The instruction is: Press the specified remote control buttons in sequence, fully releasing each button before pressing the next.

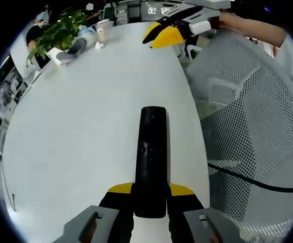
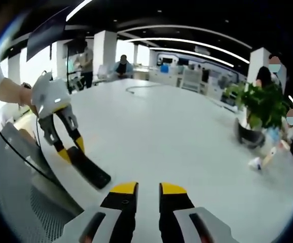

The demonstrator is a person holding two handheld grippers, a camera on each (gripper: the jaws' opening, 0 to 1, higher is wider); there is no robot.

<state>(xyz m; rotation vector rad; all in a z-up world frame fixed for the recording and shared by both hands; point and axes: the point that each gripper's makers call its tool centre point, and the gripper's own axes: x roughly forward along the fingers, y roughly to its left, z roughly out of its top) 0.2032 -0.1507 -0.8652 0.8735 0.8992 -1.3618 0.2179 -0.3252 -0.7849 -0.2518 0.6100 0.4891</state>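
Left gripper view, remote: your left tongs [image 1: 150,205] are clamped on the near end of the black remote control [image 1: 151,159], which points away over the white worktop [image 1: 85,126].
Left gripper view, other hand: your right tongs [image 1: 154,36] hang well apart at the far edge, yellow tips narrow.
Left gripper view, surroundings: a potted plant [image 1: 60,30] and cup [image 1: 104,29] sit far off; a mesh chair [image 1: 248,116] stands beside the worktop.
Right gripper view, tongs: your right tongs [image 2: 147,195] are nearly closed, holding nothing.
Right gripper view, remote: it lies low on the left in the left tongs [image 2: 70,149].
Advice: steady the remote flat, bring one right tip straight down on the named button, then lift fully clear before the next.
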